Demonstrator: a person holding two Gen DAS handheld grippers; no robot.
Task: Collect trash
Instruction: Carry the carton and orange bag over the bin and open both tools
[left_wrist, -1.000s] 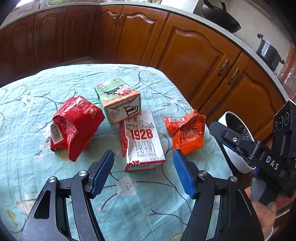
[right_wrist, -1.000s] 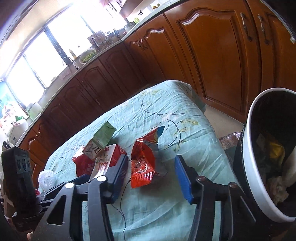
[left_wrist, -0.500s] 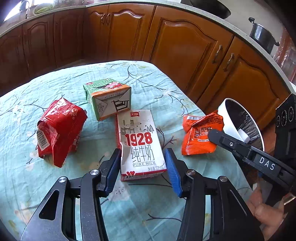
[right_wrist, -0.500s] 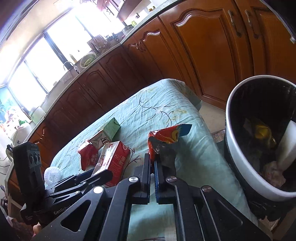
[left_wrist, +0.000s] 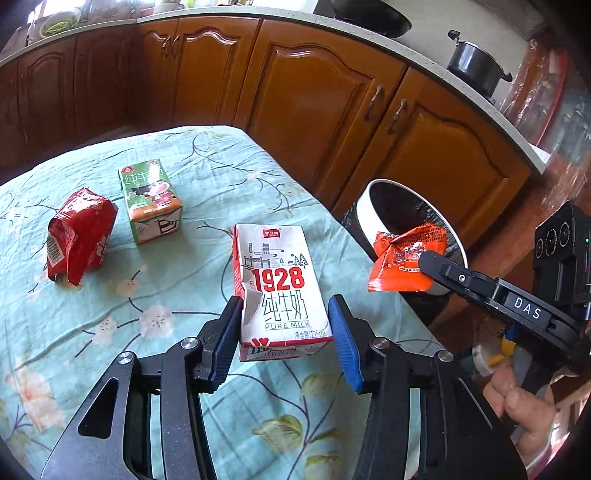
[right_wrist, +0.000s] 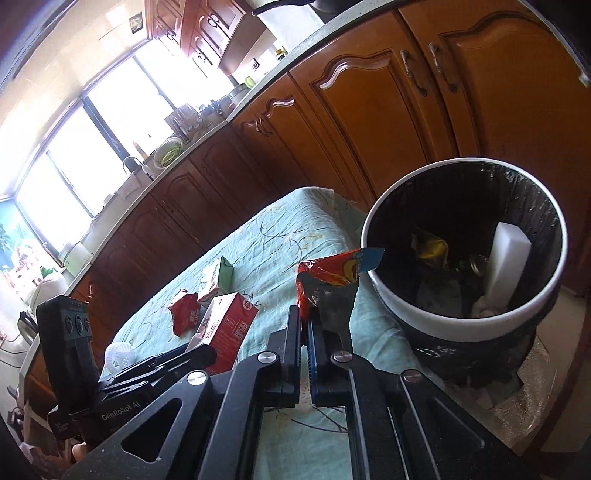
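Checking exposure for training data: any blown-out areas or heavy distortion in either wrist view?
Right wrist view: windows blown white, bin interior dark, cabinets curve strongly. Left wrist view: even light, print on milk carton sharp, countertop bows, corners vignetted black.

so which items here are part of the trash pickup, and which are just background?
Part of the job:
- 1928 milk carton, between the left gripper fingers
- orange snack wrapper, pinched in the right gripper
- green milk carton
- red wrapper
- trash bin

Just around:
- floral tablecloth
- pot on the counter
- wooden cabinets
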